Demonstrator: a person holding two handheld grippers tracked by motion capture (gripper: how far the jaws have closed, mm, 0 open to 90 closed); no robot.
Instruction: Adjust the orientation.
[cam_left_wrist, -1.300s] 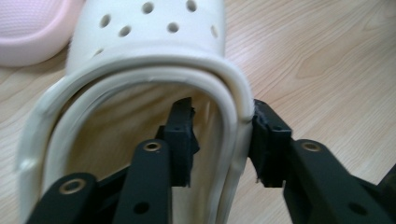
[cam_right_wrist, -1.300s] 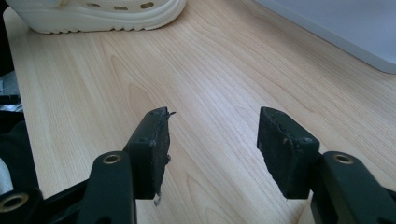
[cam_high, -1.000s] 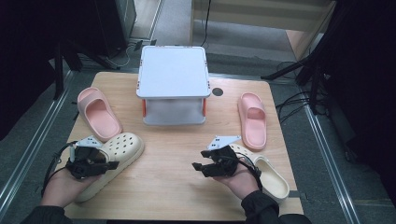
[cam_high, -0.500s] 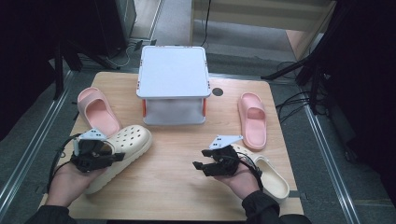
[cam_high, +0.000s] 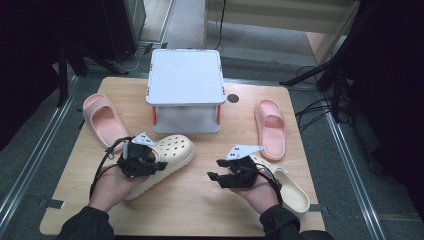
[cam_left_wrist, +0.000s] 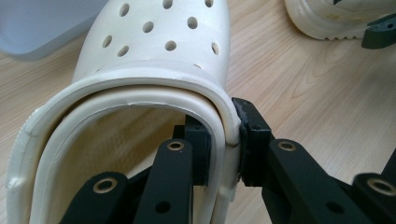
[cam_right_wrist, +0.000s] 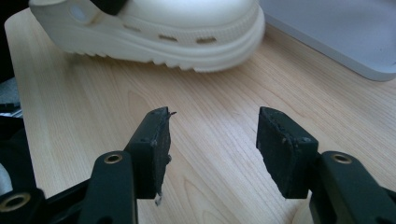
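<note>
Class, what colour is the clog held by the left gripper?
Cream, with round holes over the toe; the clog shows best in the left gripper view.

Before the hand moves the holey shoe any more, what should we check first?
1. Left gripper pinches the cream clog by its side wall: ok.
2. Clog lifted off the table: cannot tell.
3. Right gripper open with nothing between the jaws: ok.
4. White box close ahead of the clog's toe, not touching: ok.
5. Second cream clog lies apart, beside the right hand: ok.
</note>
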